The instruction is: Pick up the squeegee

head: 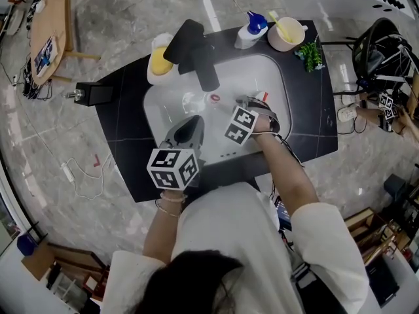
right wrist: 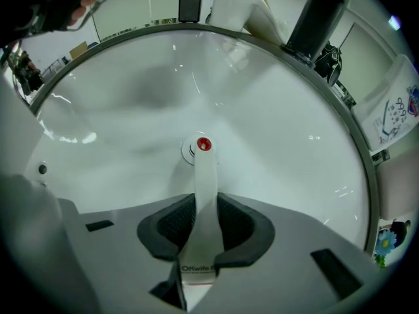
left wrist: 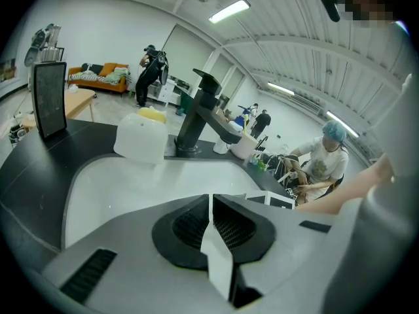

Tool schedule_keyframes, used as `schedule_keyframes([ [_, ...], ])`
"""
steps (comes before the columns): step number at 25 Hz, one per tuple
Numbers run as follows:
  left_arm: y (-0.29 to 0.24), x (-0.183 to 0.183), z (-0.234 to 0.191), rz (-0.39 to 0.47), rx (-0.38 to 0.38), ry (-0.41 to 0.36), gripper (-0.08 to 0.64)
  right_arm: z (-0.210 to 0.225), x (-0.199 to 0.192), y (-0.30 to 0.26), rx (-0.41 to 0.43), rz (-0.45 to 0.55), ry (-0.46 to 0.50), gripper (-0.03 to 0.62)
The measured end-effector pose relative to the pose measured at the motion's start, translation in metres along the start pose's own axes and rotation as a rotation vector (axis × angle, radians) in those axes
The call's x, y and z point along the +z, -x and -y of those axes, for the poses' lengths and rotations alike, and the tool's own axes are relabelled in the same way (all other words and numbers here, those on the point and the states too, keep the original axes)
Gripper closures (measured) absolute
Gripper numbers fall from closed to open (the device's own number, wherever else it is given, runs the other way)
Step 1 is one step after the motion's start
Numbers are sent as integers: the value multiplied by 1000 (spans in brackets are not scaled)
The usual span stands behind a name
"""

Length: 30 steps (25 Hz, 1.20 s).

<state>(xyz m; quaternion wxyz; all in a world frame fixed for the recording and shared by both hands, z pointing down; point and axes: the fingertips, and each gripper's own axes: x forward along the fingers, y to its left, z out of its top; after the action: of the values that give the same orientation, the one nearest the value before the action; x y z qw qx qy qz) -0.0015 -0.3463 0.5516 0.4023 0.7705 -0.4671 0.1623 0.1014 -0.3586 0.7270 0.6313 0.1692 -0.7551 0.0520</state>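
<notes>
The squeegee's white handle (right wrist: 204, 188), with a red dot at its far end, runs out between the pads of my right gripper (right wrist: 204, 205), which is shut on it and points steeply down into the white sink (right wrist: 275, 116). In the head view the right gripper (head: 254, 104) sits in the sink's right half and the handle's end (head: 214, 99) shows to its left. The squeegee's blade is hidden. My left gripper (head: 190, 126) hovers over the sink's near left part. Its pads (left wrist: 196, 224) meet in a thin line, and nothing is held.
A black tap (head: 196, 54) stands at the sink's back rim beside a white holder with a yellow sponge (head: 159, 61). A blue-capped bottle (head: 251, 30), a cup (head: 286, 33) and a small plant (head: 309, 55) line the black counter's far right. People stand behind the counter.
</notes>
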Motion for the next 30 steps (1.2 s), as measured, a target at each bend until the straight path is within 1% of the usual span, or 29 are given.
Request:
schedule_keyframes([
  [6, 3, 1, 9, 20, -5, 24, 520, 4, 1, 12, -23, 40, -35, 485],
  [9, 1, -5, 20, 5, -28, -4, 520, 9, 1, 22, -40, 71, -46, 485],
  [12, 1, -8, 27, -3, -45, -22, 520, 15, 0, 39, -51, 129, -93, 485],
  [16, 3, -12, 32, -12, -52, -40, 520, 17, 0, 64, -66, 179, -113, 485],
  [20, 4, -13, 34, -16, -44, -92, 520, 16, 11, 87, -83, 255, -159, 485],
  [23, 2, -16, 47, -15, -63, -101, 520, 11, 9, 104, -99, 297, -188, 485],
  [30, 8, -23, 68, -7, -79, -145, 520, 10, 10, 148, -162, 402, -281, 485],
])
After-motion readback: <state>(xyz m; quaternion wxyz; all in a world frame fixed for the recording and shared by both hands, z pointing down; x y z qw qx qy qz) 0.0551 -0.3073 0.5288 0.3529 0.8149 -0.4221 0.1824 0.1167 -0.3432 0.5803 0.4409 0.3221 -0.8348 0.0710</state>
